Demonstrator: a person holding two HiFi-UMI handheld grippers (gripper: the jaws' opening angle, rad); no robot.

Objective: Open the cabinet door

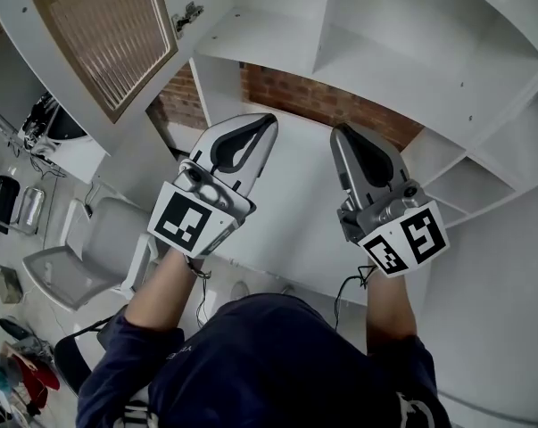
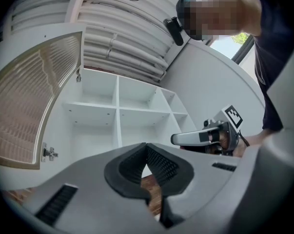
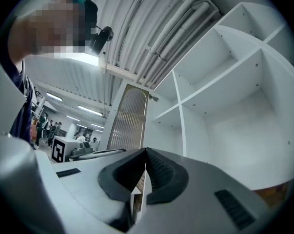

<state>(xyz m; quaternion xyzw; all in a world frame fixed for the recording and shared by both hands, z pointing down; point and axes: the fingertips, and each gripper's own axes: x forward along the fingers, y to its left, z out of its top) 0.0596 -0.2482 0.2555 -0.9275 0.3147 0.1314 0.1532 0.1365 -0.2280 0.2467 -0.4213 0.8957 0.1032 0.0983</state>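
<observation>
Our left tongs (image 1: 267, 121) and right tongs (image 1: 342, 132) are closed, empty. The cabinet door (image 1: 99, 34) stands open up-left of them; we judge it stiff, light, its ribbed pane (image 1: 81, 12) fragile: grip the white frame (image 1: 28, 43).

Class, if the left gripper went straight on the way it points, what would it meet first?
Likely the cabinet's white back panel, low down and just right of the divider: the shut left gripper aims there. Nothing shows in between, though depth is unclear.
</observation>
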